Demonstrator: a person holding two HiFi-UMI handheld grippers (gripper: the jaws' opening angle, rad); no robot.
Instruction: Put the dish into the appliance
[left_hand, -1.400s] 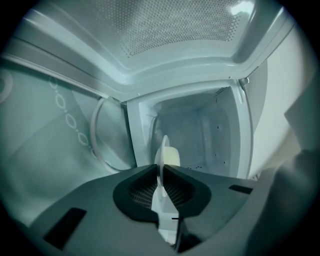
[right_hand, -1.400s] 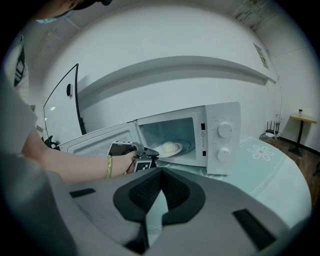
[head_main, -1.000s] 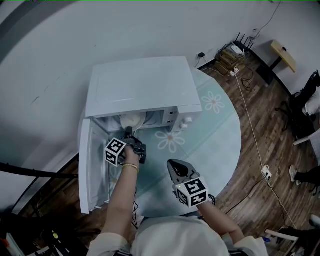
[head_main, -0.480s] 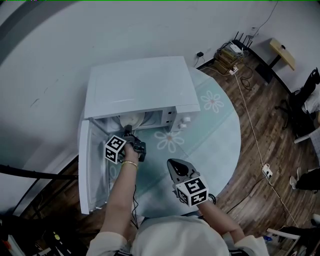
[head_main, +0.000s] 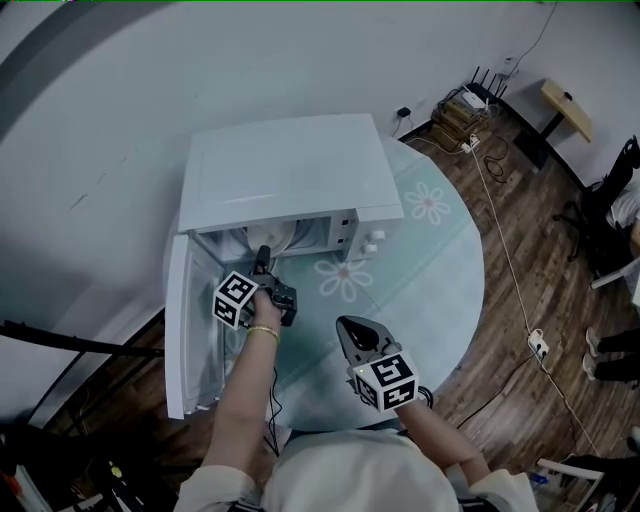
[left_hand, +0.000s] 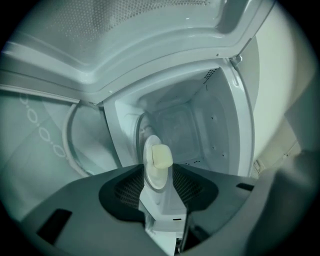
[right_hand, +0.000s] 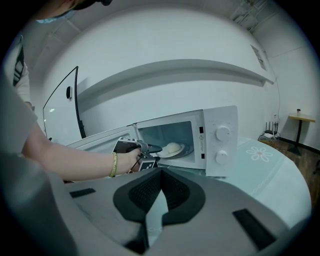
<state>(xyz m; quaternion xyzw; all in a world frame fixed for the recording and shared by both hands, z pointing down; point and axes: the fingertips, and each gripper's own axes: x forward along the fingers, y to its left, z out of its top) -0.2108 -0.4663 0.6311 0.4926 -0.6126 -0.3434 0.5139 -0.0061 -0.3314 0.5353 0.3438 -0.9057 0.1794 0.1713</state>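
The white microwave stands on the round table with its door swung open to the left. In the right gripper view the dish, a pale plate with a rounded white lump on it, rests inside the cavity. My left gripper reaches into the cavity mouth, its tips just beside the plate's rim. Its jaws are opening, and the one pad I see is bare, with nothing on it. My right gripper hovers shut and empty above the table in front of the microwave.
The round table has a pale flower-print cloth. The open door blocks the left side. The control panel with two knobs is right of the cavity. Cables and a power strip lie on the wooden floor to the right.
The dish has gone from the cavity mouth to deeper inside the microwave. My left gripper stays at the opening. The right gripper has not moved.
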